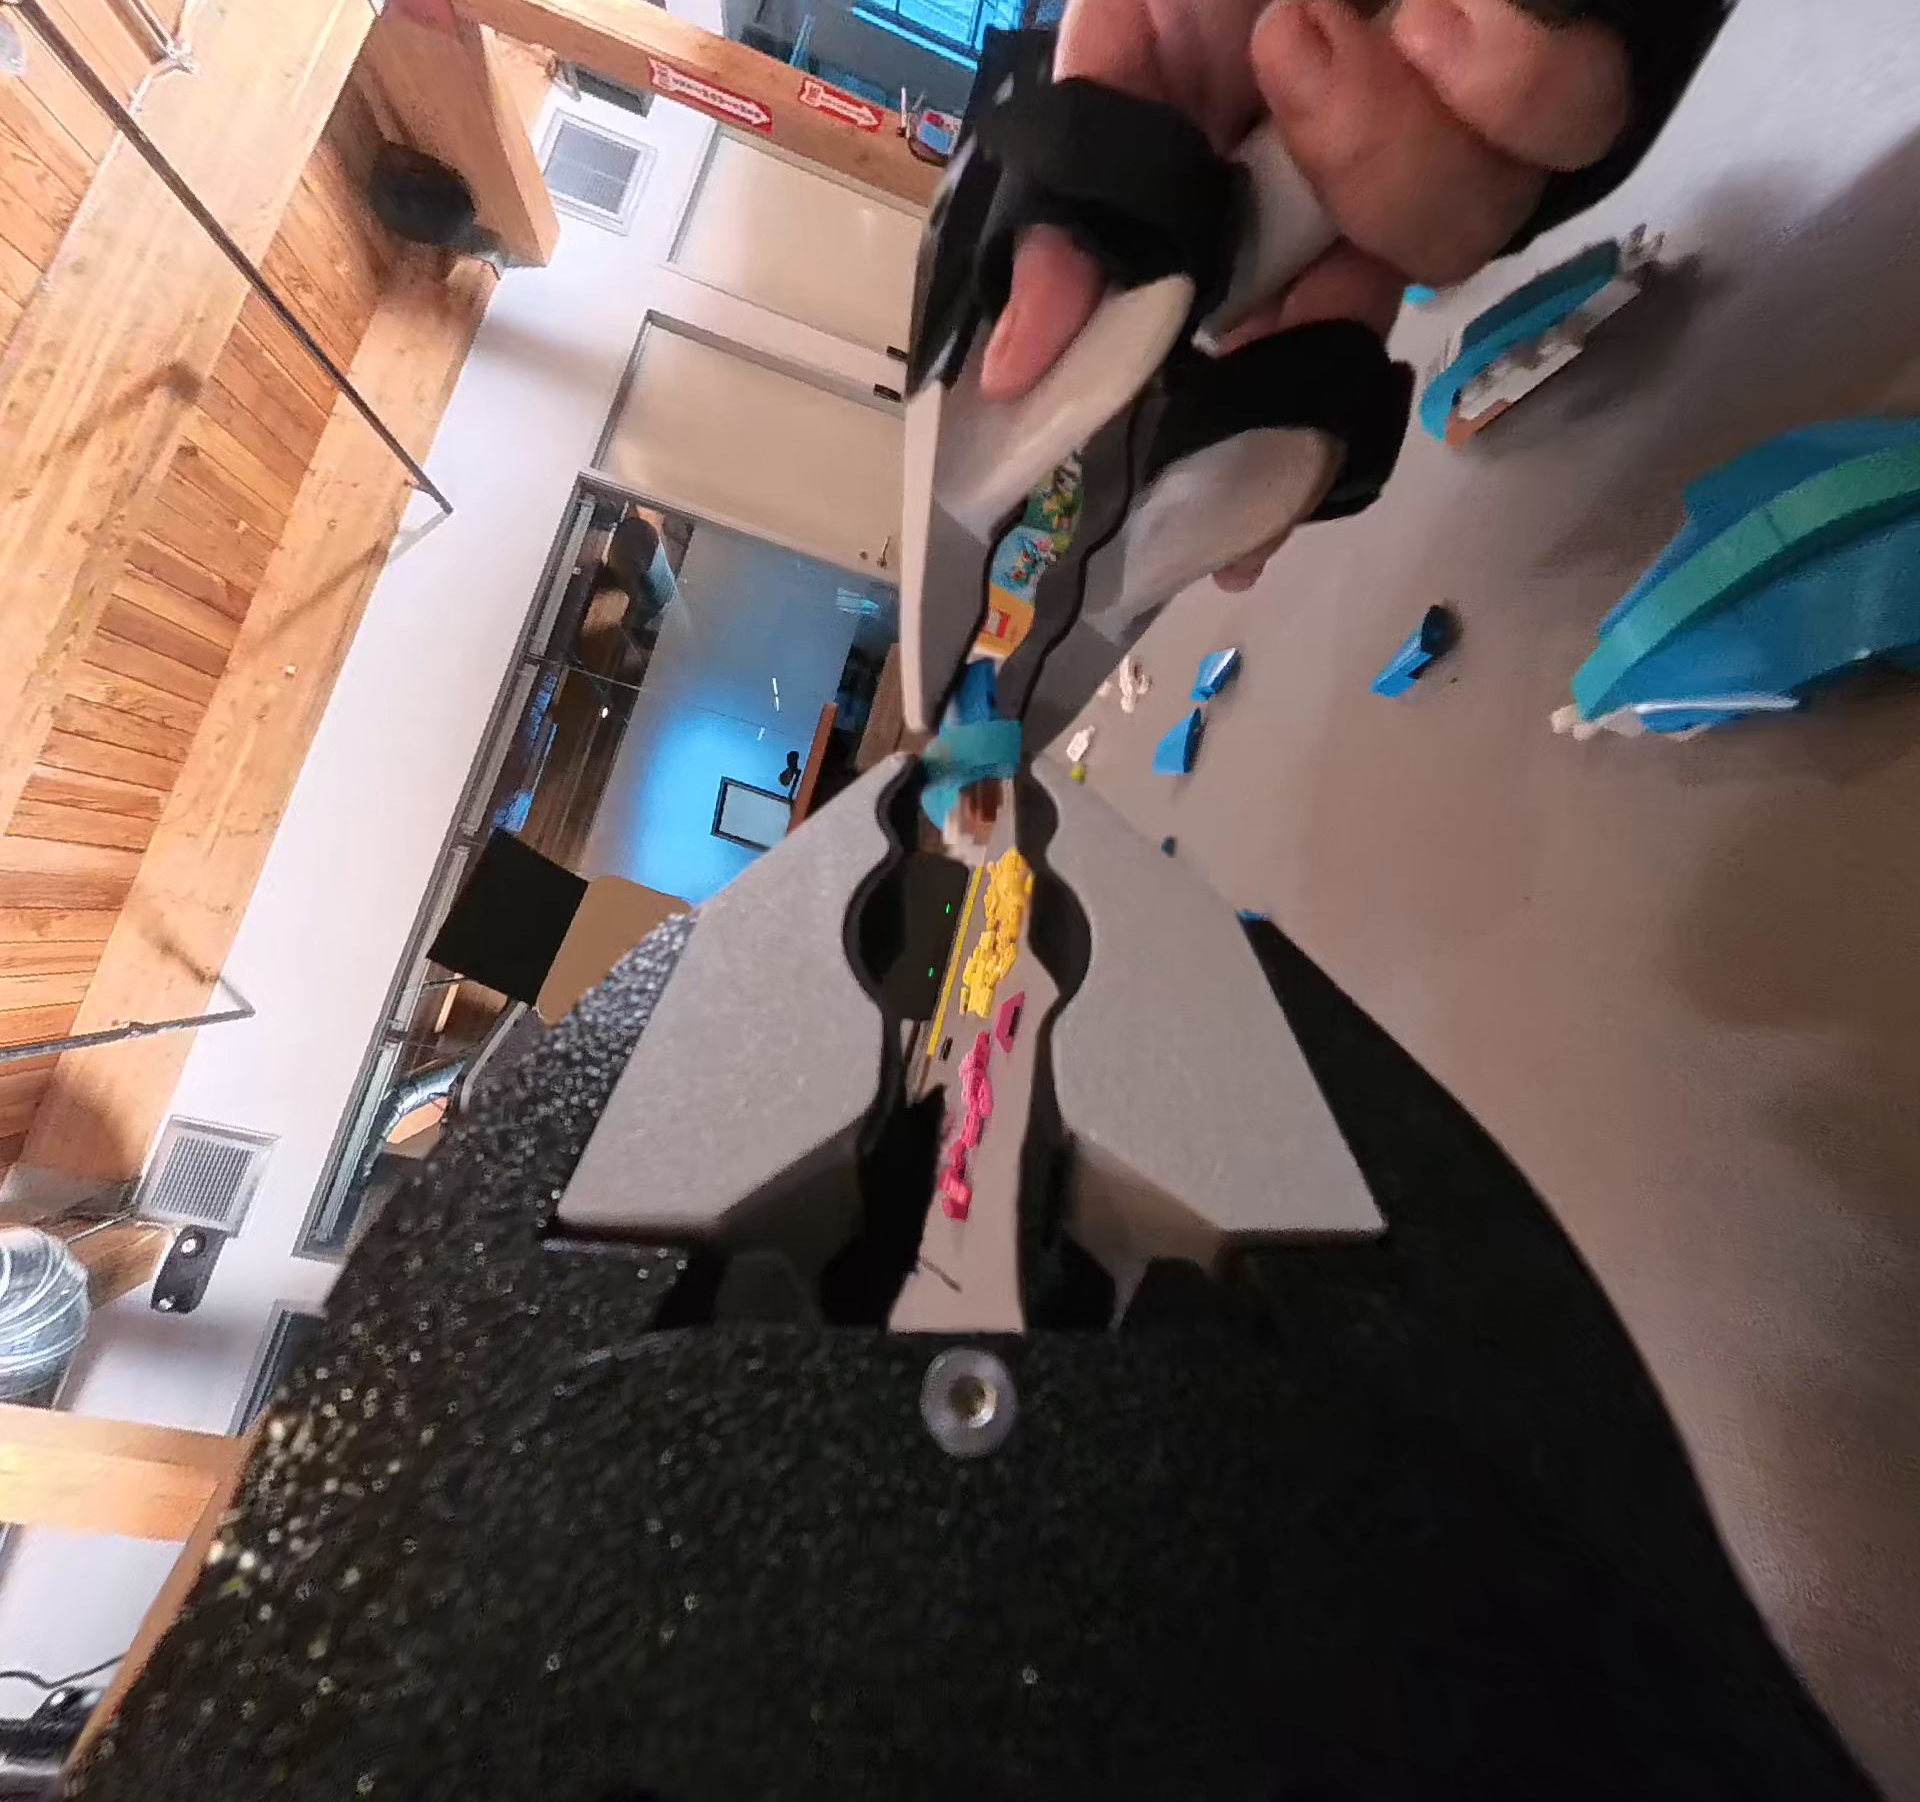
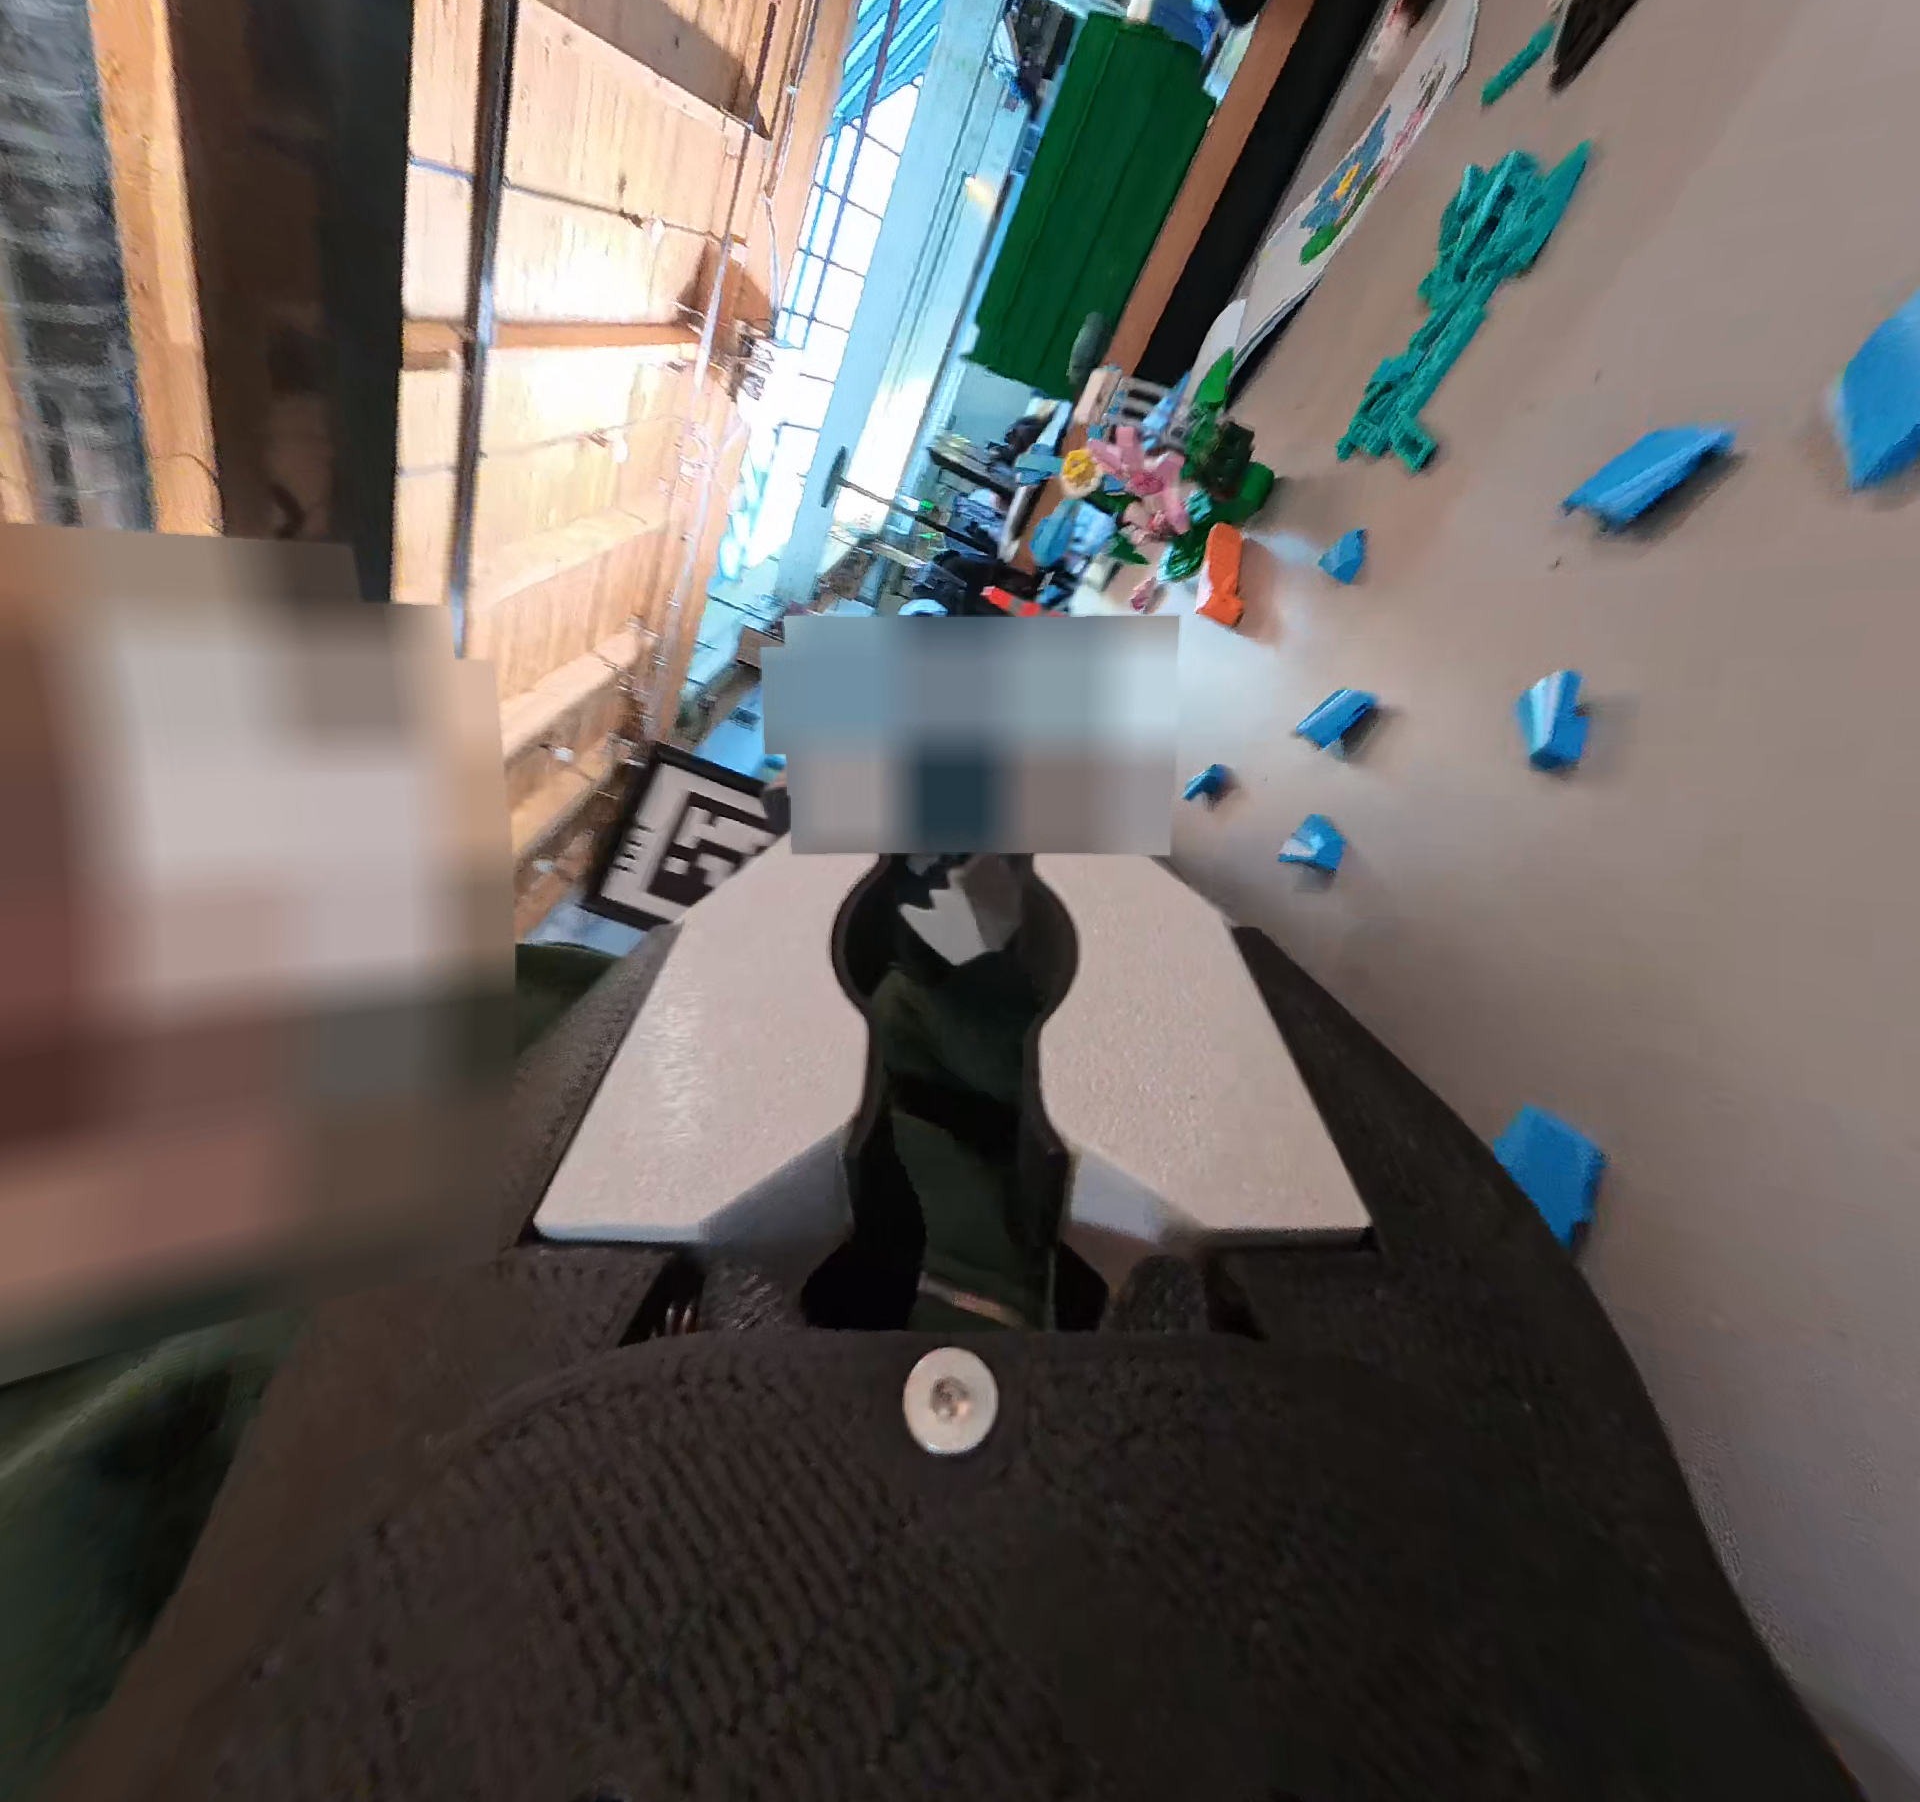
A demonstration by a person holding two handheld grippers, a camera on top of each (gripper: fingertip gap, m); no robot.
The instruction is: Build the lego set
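Observation:
In the left wrist view my left gripper [image 1: 971, 778] points up off the grey table [image 1: 1455, 921]. Its jaws are closed on a small teal brick piece [image 1: 971, 753] with a brown and white part under it. My right gripper [image 1: 975, 713], held by a hand [image 1: 1351, 69], comes tip to tip from above. Its jaws pinch a blue brick [image 1: 979, 687] that meets the teal piece. In the right wrist view only the grey fingers [image 2: 727, 1025] show; a blurred patch hides their tips.
Loose blue bricks [image 1: 1184, 744] [image 2: 1553, 718] lie on the table. Two large teal and blue curved builds [image 1: 1766, 589] sit at the right. Yellow bricks [image 1: 1003, 931] and pink bricks [image 1: 971, 1108] lie below. A teal pile [image 2: 1475, 298], an orange brick [image 2: 1221, 573] and a flower model [image 2: 1143, 485] stand farther off. Left and right tips are no more than a few centimetres apart.

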